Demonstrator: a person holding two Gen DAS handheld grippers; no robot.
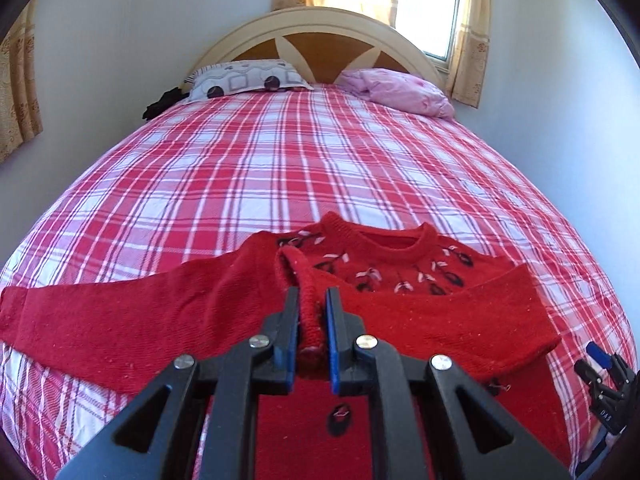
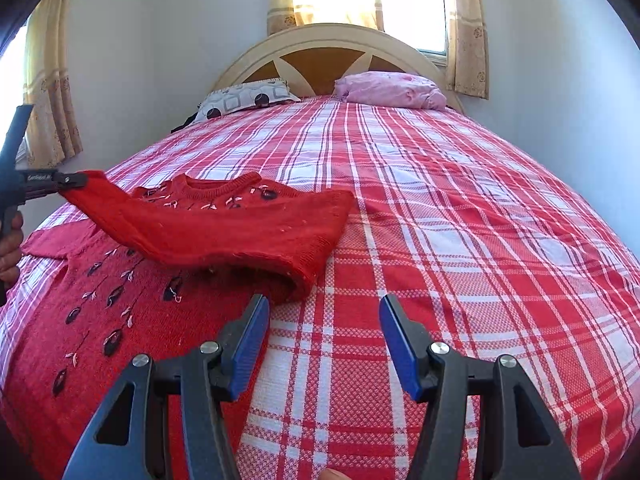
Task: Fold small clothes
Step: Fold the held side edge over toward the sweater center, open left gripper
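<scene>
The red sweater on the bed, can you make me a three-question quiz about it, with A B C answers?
1. Where does the red sweater lie?
A. on the plaid bedspread
B. on the floor
C. on the pink pillow

2. How many pillows are at the headboard?
A. one
B. two
C. four

3. What is the left gripper doing?
A. open, holding nothing
B. shut on the sweater's cuff
C. resting on a pillow

Answers: 1 A, the sweater lies on the plaid bedspread. 2 B, a patterned pillow and a pink pillow lie there. 3 B, the left gripper pinches the cuff, while the right gripper is open.
</scene>
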